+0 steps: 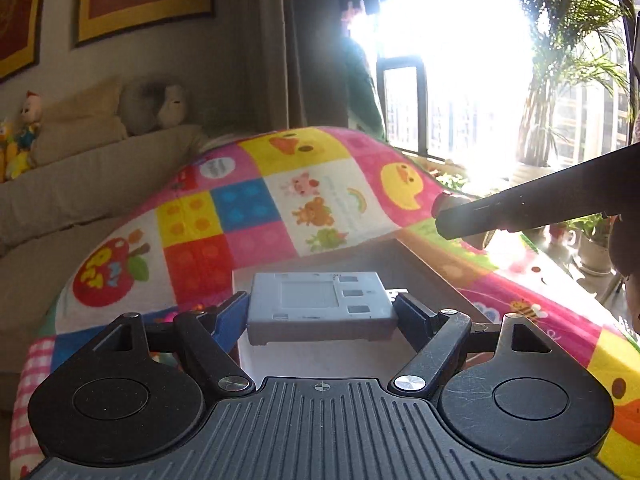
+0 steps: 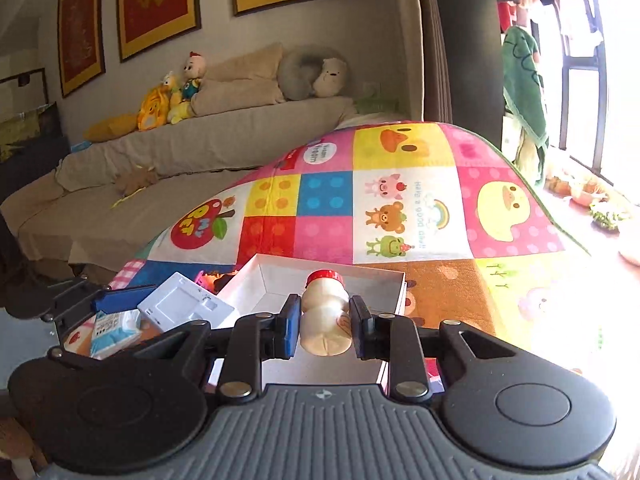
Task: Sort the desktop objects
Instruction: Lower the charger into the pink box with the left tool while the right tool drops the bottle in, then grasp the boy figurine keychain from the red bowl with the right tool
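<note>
In the left wrist view my left gripper is shut on a flat grey plastic device, its blue pads pressing both short ends. It hangs over the open white box. In the right wrist view my right gripper is shut on a small cream drink bottle with a red cap that points away from me. The bottle hangs above the same white box. The grey device shows at the left there, beside a blue finger of the left gripper.
The box rests on a table under a colourful patchwork cartoon cloth. A blue-and-white packet lies left of the box. A dark bar of the other gripper reaches in from the right. A beige sofa with plush toys stands behind, and a bright window with plants on the right.
</note>
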Tool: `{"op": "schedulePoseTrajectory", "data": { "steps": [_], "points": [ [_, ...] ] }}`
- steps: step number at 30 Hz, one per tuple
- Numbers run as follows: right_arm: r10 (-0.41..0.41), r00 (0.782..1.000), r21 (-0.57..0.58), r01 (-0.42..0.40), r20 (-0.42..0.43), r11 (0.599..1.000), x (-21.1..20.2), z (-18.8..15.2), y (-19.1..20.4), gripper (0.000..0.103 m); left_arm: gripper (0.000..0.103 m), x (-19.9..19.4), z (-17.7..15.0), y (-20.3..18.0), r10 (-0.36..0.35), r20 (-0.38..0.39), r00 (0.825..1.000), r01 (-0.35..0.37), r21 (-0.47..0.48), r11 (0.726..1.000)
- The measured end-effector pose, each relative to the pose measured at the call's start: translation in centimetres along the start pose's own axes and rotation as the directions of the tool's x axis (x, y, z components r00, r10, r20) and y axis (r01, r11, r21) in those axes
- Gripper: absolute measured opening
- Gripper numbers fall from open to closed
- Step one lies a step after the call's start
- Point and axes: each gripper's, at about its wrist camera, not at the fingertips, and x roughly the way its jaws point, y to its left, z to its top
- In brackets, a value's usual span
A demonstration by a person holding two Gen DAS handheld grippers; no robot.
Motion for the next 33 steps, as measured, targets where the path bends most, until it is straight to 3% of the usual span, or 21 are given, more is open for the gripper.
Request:
{"op": "schedulePoseTrajectory", "data": {
  "steps": [3,4,6,8,11,15,19,26,31,33],
  "points": [
    [-0.03,1.0,0.056,0.03,-0.004,0.998,2.0,0.5,-0.6,0.047,0.091,0.9,-0.3,0.9,-0.013,-0.04,0.999,0.012,-0.032,0.999],
    [-0.039,0.999,0.049,0.039,0.004,0.998,2.1,0.2,-0.6,0.047,0.096,0.2,-0.7,1.1,-0.015,-0.029,0.999,0.015,-0.03,0.999],
    [-0.03,0.999,0.026,0.029,0.022,0.999,1.6,-0.9,-0.4,0.053,0.098,-2.0,-1.9,1.5,-0.008,-0.005,1.0,0.008,-0.015,1.0],
    [-0.046,0.998,0.003,0.046,0.033,0.999,1.0,-2.3,-0.2,0.061,0.098,-4.0,-3.4,1.8,0.026,-0.013,1.0,-0.026,0.001,1.0],
    [-0.071,0.997,-0.074,0.073,0.032,0.995,-0.3,-5.0,0.7,0.064,0.098,-6.2,-6.0,2.8,0.088,-0.051,0.995,-0.089,-0.015,0.996],
    [-0.072,0.997,-0.208,0.078,0.035,0.975,-2.0,-8.5,2.8,0.073,0.098,-7.6,-8.8,5.5,0.186,-0.128,0.974,-0.199,-0.091,0.976],
    [-0.002,1.0,-0.257,0.0,-0.008,0.966,-3.1,-11.5,4.5,0.084,0.097,-7.2,-10.6,8.4,0.251,-0.229,0.94,-0.295,-0.182,0.938],
    [0.022,0.995,-0.191,-0.04,-0.095,0.981,-2.5,-14.7,5.4,0.087,0.097,-4.7,-11.3,10.2,0.294,-0.277,0.915,-0.362,-0.239,0.901],
    [0.013,0.991,-0.159,-0.034,-0.13,0.987,-2.0,-15.9,4.9,0.091,0.097,-3.2,-11.2,10.7,0.283,-0.293,0.913,-0.363,-0.269,0.892],
    [0.007,0.99,-0.15,-0.028,-0.142,0.988,-1.8,-16.2,4.8,0.093,0.092,-2.7,-11.1,10.7,0.284,-0.299,0.911,-0.364,-0.26,0.894]
  ]
}}
